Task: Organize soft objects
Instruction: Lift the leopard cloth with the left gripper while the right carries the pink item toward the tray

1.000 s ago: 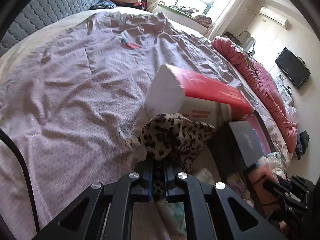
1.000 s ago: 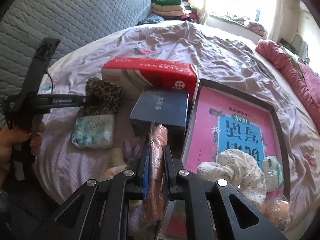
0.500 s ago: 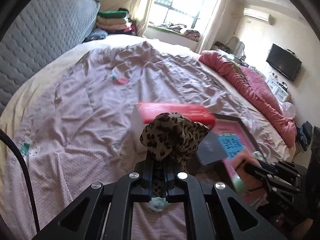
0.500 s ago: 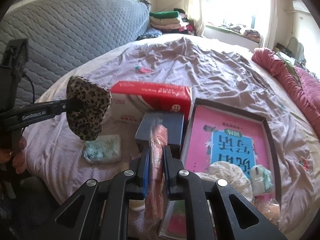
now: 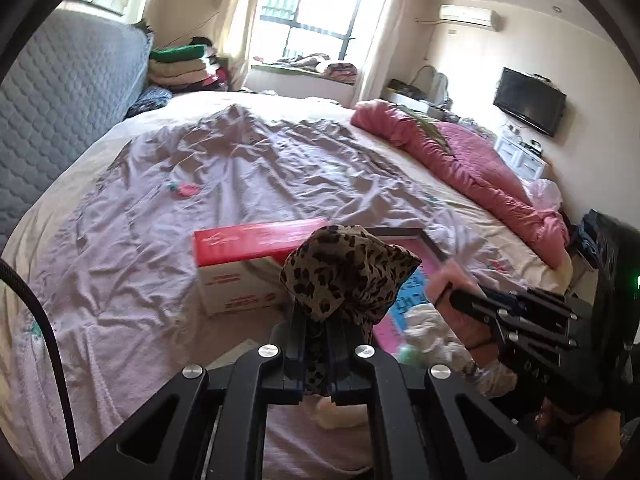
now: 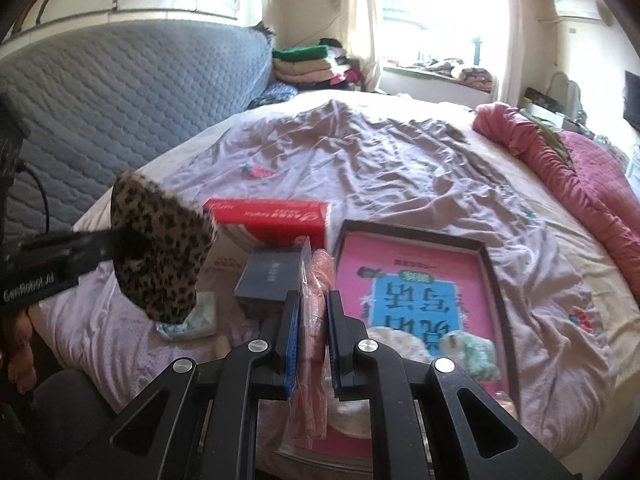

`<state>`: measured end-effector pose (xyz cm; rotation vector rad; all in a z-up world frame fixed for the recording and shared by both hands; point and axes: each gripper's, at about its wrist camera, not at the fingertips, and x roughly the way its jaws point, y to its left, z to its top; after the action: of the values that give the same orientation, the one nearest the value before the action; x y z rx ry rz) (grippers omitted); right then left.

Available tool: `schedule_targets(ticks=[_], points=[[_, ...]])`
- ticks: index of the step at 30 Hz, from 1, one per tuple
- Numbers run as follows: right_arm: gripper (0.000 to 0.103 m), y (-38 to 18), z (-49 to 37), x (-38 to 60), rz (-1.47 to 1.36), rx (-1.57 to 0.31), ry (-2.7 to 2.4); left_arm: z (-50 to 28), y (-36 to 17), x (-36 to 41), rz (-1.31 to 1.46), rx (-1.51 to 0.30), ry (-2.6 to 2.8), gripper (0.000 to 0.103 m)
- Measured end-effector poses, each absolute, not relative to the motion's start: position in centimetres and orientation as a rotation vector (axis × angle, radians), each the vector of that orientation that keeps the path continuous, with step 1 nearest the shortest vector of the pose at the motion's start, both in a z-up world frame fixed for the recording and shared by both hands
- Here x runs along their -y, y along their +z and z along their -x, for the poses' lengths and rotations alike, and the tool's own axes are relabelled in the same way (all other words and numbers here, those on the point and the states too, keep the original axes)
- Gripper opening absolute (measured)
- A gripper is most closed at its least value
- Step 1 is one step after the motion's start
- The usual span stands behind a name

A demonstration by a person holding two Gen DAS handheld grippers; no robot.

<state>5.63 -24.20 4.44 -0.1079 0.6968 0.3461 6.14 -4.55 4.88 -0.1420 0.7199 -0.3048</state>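
Note:
My left gripper (image 5: 316,320) is shut on a leopard-print soft cloth (image 5: 348,276) and holds it in the air above the bed. In the right wrist view that cloth (image 6: 160,248) hangs at the left, left of the tray. My right gripper (image 6: 314,300) is shut on a pink soft item in a clear wrapper (image 6: 316,280), held up in front of the dark-rimmed tray (image 6: 492,264). The tray has a pink book as its floor, with a cream knitted piece (image 6: 396,336) and a green-white soft item (image 6: 472,348) lying in it.
A red-and-white tissue box (image 6: 268,216) and a dark blue box (image 6: 272,276) sit left of the tray. A small tissue pack (image 6: 200,316) lies on the lilac sheet. A pink quilt (image 5: 472,168) runs along the right; a grey headboard (image 5: 60,100) stands at the left.
Both grippers have risen. The leopard cloth has come up off the bed and moved right toward the tray. The pink item stays gripped.

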Motion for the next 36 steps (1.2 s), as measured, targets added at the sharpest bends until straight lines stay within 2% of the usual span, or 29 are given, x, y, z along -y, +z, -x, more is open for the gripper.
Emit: schedule_targets(ticks=[18, 36], points=[[0.013, 8.7, -3.9, 31.6, -0.007, -0.599, 0.230, -5.2, 7.5, 11.4, 0.070, -0.705, -0.418, 0.008], [0.013, 7.1, -3.3, 36.3, -0.106, -0.589, 0.187, -6.6, 5.9, 16.4, 0.058, -0.797, -0.492, 0.008]])
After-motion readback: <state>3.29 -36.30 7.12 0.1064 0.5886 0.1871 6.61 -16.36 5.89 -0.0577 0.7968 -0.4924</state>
